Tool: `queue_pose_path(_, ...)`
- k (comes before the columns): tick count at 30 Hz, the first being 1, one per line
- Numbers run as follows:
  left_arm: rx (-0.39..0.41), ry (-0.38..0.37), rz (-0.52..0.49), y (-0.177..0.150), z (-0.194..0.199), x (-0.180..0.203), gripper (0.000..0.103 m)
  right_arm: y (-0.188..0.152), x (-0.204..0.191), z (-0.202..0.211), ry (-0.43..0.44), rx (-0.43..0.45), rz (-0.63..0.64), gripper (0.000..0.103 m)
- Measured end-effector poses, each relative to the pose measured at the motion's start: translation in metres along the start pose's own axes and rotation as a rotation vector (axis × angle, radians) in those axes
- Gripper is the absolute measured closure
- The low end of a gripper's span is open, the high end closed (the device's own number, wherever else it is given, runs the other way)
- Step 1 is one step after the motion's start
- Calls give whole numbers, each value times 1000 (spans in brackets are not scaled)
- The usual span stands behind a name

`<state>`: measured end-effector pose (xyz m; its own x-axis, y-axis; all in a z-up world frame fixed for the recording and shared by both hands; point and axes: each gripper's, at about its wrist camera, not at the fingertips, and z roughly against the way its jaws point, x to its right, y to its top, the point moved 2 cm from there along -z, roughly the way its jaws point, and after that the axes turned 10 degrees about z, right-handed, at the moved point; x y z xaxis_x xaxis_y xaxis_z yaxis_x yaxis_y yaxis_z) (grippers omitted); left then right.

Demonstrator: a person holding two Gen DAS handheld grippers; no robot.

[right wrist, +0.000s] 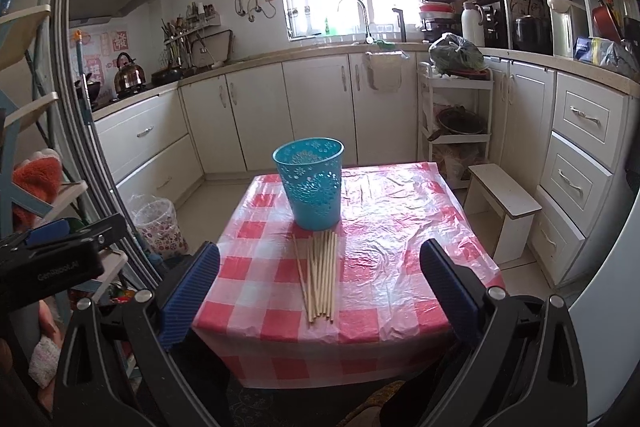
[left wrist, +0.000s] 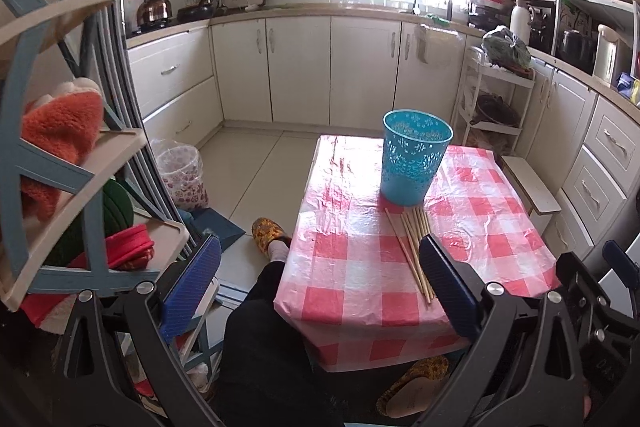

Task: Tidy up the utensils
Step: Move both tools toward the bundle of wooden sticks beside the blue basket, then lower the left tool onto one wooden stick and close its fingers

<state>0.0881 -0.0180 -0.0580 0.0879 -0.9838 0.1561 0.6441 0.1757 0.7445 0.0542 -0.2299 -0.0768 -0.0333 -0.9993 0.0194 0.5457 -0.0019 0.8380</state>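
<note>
Task not begun. Chopsticks lie bundled on the worktop toward its near edge, just before the empty blue basket. Left gripper and right gripper fingers apart, holding nothing.

Both wrist views look down along their tongs, sharing the checkered table.

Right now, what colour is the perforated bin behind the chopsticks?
Turquoise blue bin, with cut-out flower patterns; clearest in the right wrist view.
</note>
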Motion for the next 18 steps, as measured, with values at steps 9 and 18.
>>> queue_pose_path(9, -132, -3, -25, -15, -106, 26, 8, -29, 43, -151, 59, -255, 5, 43)
queue_pose_path(18, -285, 8, 24, -23, -188, 36, 8, -36, 32, -259, 117, -385, 47, 74)
